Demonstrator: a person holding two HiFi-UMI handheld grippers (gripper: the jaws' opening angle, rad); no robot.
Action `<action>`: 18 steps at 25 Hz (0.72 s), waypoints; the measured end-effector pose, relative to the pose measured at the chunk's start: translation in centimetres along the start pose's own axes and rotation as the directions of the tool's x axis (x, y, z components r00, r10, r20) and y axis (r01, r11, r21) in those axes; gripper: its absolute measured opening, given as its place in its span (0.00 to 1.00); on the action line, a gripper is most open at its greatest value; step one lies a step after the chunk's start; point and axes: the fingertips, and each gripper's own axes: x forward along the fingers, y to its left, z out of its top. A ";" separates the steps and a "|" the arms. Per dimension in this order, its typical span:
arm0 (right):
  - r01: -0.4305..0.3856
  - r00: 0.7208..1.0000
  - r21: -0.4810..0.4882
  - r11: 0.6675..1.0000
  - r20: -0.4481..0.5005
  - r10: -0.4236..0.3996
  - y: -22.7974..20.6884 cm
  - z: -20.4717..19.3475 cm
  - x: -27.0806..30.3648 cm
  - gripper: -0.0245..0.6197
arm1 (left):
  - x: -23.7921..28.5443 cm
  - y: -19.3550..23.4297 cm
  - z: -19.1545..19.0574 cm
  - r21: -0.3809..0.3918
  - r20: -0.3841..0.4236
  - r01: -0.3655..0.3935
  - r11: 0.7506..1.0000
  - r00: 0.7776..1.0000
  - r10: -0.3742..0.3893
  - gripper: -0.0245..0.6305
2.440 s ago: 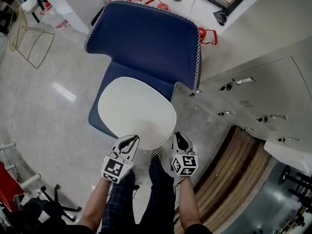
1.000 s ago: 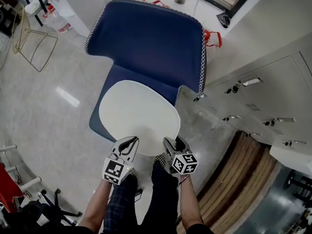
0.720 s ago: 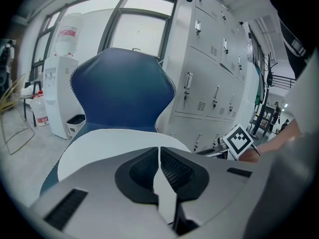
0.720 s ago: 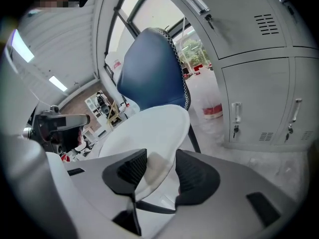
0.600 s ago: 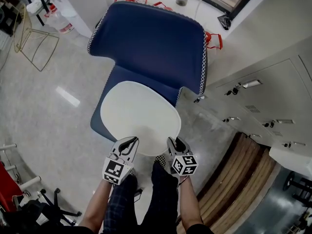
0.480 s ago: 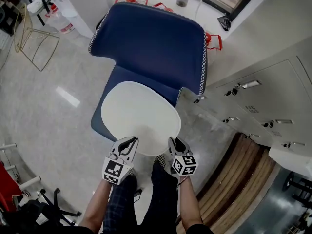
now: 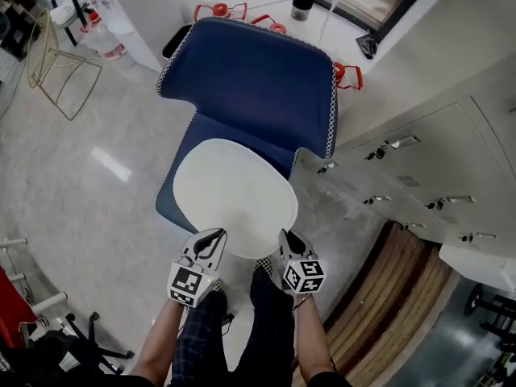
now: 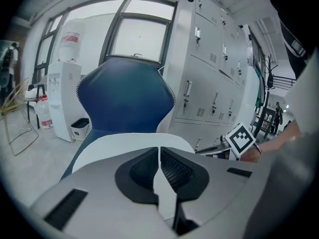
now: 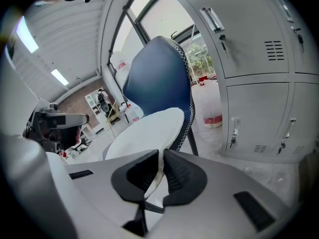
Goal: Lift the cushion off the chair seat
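My left gripper [image 8: 159, 156] has its jaws all but together, pinching the near rim of the white cushion [image 7: 234, 188] between the black pads. My right gripper [image 9: 160, 164] has just been closing its jaws; they now stand almost together with the same rim clamped between them, a thin strip of white fabric showing in the narrow gap.

In the head view the two grippers sit side by side at the cushion's front edge, left one toward the left corner, right one toward the right corner.

The cushion lies over the seat of the blue chair [image 7: 250, 75], its far edge near the backrest. I cannot tell whether its underside has cleared the seat.

Grey cabinets [image 7: 427, 168] stand just beside the chair on the right. A gold wire frame [image 7: 60, 63] stands well apart on the left.
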 end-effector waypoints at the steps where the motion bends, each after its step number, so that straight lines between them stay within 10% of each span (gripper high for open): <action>1: -0.003 1.000 -0.002 1.000 0.001 0.003 0.3 0.3 -0.3 0.12 | -0.3 0.1 0.2 -0.004 0.002 -0.004 1.000 1.000 0.004 0.08; 18: -0.038 0.998 -0.147 0.988 0.051 0.046 7.3 9.2 -6.6 0.10 | -7.1 -1.3 8.1 -0.020 0.067 -0.025 0.999 0.997 0.026 0.08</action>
